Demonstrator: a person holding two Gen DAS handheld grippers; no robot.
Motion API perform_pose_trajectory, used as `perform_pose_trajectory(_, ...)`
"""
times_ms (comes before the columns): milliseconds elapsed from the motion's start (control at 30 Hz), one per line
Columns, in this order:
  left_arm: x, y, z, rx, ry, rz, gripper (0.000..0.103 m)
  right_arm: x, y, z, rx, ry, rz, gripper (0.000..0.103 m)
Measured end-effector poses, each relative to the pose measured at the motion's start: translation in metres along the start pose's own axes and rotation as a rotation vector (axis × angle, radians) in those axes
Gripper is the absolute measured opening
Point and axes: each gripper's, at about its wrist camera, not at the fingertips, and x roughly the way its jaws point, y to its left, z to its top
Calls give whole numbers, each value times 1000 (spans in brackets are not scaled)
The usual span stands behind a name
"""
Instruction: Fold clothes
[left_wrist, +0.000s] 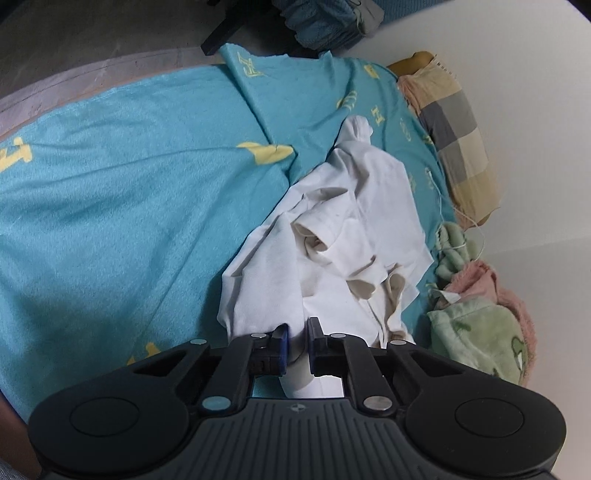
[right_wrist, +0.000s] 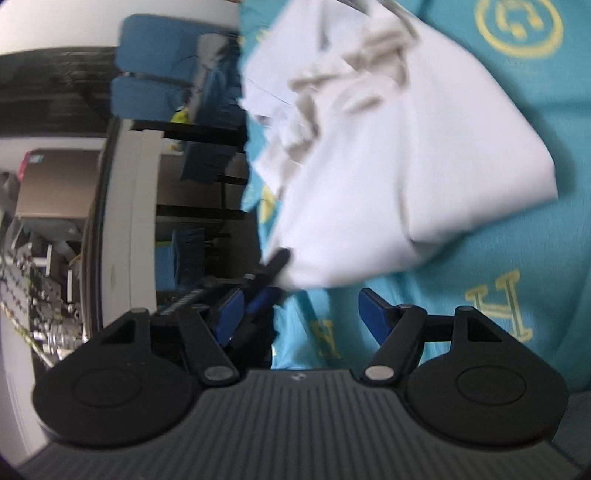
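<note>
Lying crumpled on the teal bedsheet (left_wrist: 110, 177), the white garment (left_wrist: 332, 229) is bunched and creased, one twisted end pointing toward the head of the bed, nothing laid flat yet. No fold visible, so I'd judge the task barely started: spreading the cloth out, squaring it and every fold are left.

Left gripper (left_wrist: 297, 343): fingers narrow, pinched on the near edge of the white garment, cloth passing between the blue pads and hanging below them.

Right gripper (right_wrist: 301, 308): fingers wide, nothing between them, only teal sheet showing in the gap. It sits just short of the garment's lower edge in the right wrist view (frame is blurred, so contact can't be confirmed). The other gripper's black finger (right_wrist: 275, 264) shows there at the cloth's corner, consistent with the grip.

Further out: a checked pillow (left_wrist: 458, 147) against the wall, a green plush blanket (left_wrist: 480, 343) and a pink fuzzy cloth (left_wrist: 513, 295) piled at the bed's wall side, near the garment but seemingly not touching it. A blue chair (right_wrist: 147, 74) stands beyond the bed edge.

Containers: no basket, bin or drawer in either view; a brown box-like thing (right_wrist: 55, 181) sits far off, contents not readable.
</note>
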Motion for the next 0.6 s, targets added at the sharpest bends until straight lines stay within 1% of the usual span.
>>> perform_pose_trajectory(67, -4, 0, 0, -6, -10, -6, 11, 1, -11, 0, 68, -28, -28, 72)
perform_pose_trajectory(133, -8, 1, 1, -11, -18, -13, 11, -6, -26, 3, 147, -94, -68, 71)
perform_pose_trajectory(233, -11, 1, 1, -9, -25, -17, 11, -22, -42, 7, 233, -219, -118, 70)
perform_pose_trajectory(300, -12, 1, 1, -8, -26, -17, 11, -30, -49, 11, 252, -282, -116, 59)
perform_pose_trajectory(333, -12, 1, 2, -9, -24, -15, 11, -31, -49, 13, 251, -300, -117, 53)
perform_pose_trajectory(400, -11, 3, 3, -14, -19, -12, 11, -31, -47, 14, 235, -320, -129, 21)
perform_pose_trajectory(500, -9, 7, 3, -33, -7, -9, 11, -31, -38, 12, 167, -352, -135, 13)
perform_pose_trajectory(600, -4, 9, 3, -45, 9, 4, 12, -36, -33, 12, 111, -381, -136, 11)
